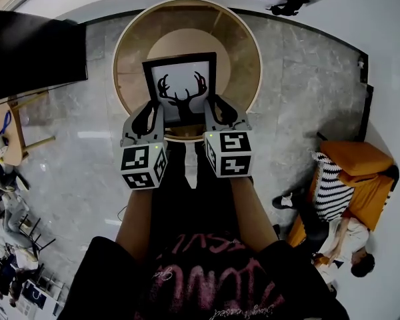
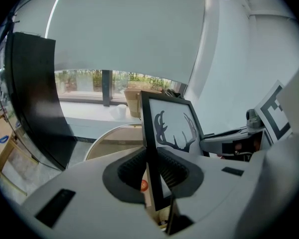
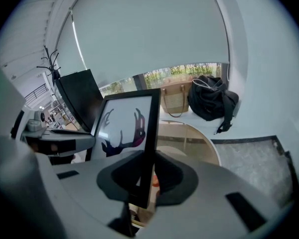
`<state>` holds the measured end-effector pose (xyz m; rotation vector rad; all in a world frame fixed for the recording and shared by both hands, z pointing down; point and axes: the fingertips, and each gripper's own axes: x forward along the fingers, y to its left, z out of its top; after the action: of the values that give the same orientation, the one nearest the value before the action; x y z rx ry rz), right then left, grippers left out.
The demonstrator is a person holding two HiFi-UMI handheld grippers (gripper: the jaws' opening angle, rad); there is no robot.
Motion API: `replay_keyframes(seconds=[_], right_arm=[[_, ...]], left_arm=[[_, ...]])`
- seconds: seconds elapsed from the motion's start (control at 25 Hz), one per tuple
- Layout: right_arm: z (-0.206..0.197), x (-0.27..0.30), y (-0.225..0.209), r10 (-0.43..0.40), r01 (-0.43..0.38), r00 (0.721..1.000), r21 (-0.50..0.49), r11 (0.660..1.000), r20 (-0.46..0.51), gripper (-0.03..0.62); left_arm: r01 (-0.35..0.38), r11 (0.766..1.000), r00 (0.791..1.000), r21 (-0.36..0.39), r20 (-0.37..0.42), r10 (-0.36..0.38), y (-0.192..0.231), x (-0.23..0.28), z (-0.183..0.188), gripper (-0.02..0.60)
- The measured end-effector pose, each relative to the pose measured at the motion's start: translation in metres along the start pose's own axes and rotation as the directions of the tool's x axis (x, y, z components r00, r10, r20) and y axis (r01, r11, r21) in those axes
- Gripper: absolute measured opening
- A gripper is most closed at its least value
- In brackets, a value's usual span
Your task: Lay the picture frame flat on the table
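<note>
The picture frame [image 1: 180, 84], black-edged with a black deer head on white, stands upright above the round wooden table [image 1: 243, 59]. My left gripper [image 1: 149, 117] is shut on its left edge and my right gripper [image 1: 217, 114] is shut on its right edge. In the left gripper view the picture frame [image 2: 165, 128] rises edge-on from between the jaws. From the right gripper view, the picture frame [image 3: 132, 126] likewise stands between the jaws, its glass reflecting pink. Whether its bottom edge touches the tabletop is hidden by the grippers.
The round table has a glass top over a wooden ring. A dark panel [image 1: 33, 52] stands at the left. A wooden stool [image 1: 17, 129] is further left. A person in an orange seat [image 1: 350, 179] is at the right. A black bag [image 3: 209, 101] lies beyond the table.
</note>
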<state>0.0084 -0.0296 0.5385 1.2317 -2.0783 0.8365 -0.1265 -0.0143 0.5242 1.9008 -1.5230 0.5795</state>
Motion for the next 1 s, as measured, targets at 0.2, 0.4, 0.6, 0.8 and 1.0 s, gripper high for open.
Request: replay_keyframes(seconds=[0.2, 0.4, 0.6, 0.8, 1.0], right_arm=[[-0.026, 0.007, -0.003, 0.000, 0.001, 0.999, 0.011, 1.000, -0.044, 0.081], [-0.051, 0.013, -0.003, 0.006, -0.004, 0.996, 0.027, 1.000, -0.089, 0.081], [-0.069, 0.033, -0.003, 0.007, -0.003, 0.992, 0.034, 0.999, -0.125, 0.081], [-0.097, 0.042, -0.009, 0.007, 0.001, 0.983, 0.044, 0.999, -0.181, 0.081], [-0.120, 0.048, -0.016, 0.002, 0.010, 0.976, 0.056, 0.998, -0.217, 0.081]], left_arm=[[-0.002, 1.000, 0.999, -0.022, -0.044, 0.001, -0.001, 0.006, -0.027, 0.072], [-0.004, 0.999, 0.996, -0.035, -0.090, 0.001, -0.001, 0.010, -0.052, 0.072], [-0.007, 0.999, 0.993, -0.054, -0.120, 0.001, 0.009, 0.024, -0.072, 0.072], [-0.001, 0.997, 0.985, -0.074, -0.172, -0.011, 0.007, 0.036, -0.102, 0.072], [-0.001, 0.996, 0.979, -0.086, -0.204, -0.016, 0.003, 0.044, -0.124, 0.072]])
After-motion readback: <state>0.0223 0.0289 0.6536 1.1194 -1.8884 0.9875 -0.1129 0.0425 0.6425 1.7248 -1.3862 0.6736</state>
